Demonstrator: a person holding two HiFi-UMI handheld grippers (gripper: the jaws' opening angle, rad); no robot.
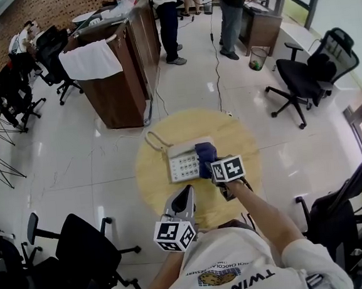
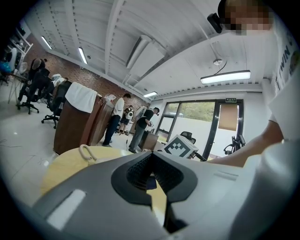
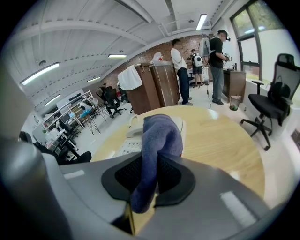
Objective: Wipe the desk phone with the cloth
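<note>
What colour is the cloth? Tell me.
Blue-purple; the cloth shows best in the right gripper view.

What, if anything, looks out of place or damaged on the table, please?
Nothing stands out: the phone sits flat on the table, and the right gripper holds the cloth against it.

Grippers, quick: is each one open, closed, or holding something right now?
Left gripper: closed, nothing between its jaws.
Right gripper: closed on the cloth, at the desk phone.
</note>
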